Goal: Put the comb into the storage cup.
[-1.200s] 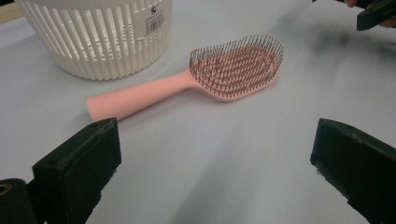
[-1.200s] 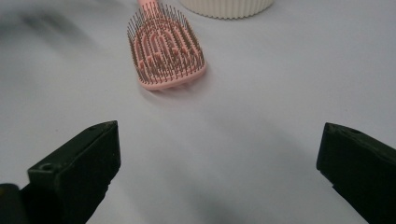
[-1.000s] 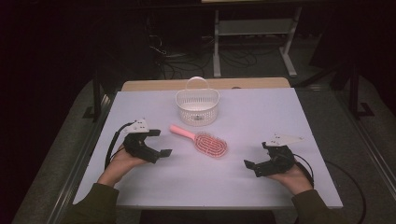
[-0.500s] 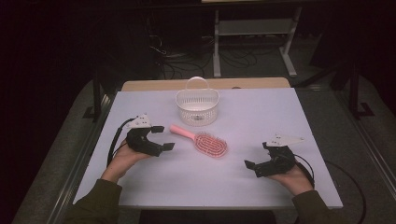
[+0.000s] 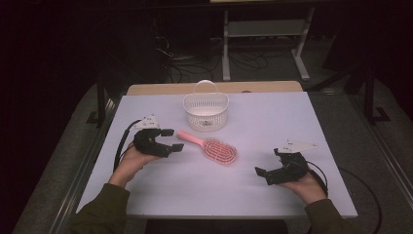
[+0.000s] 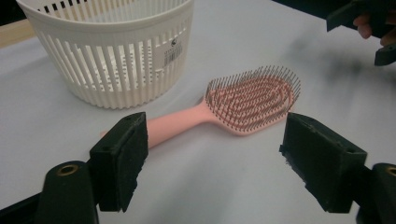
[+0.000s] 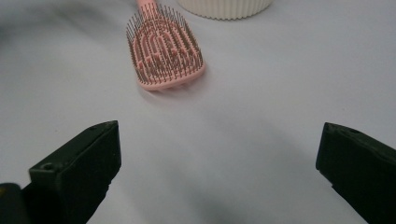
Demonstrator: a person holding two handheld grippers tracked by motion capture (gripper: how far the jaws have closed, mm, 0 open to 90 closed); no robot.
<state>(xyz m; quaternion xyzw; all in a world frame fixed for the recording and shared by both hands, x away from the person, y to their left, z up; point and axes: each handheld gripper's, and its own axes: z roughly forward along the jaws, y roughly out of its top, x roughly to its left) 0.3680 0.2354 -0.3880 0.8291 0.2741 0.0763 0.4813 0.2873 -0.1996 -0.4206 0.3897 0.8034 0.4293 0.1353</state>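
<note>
L claw [image 5: 176, 139] open, beside hairbrush [image 5: 213, 148] handle

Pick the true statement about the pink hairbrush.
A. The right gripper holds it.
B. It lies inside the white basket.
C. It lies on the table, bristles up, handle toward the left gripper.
C: the pink hairbrush lies bristles-up on the table, handle pointing toward the left gripper.

Dim lab: cables [image 5: 195, 68] behind white table [image 5: 272, 126]
</note>
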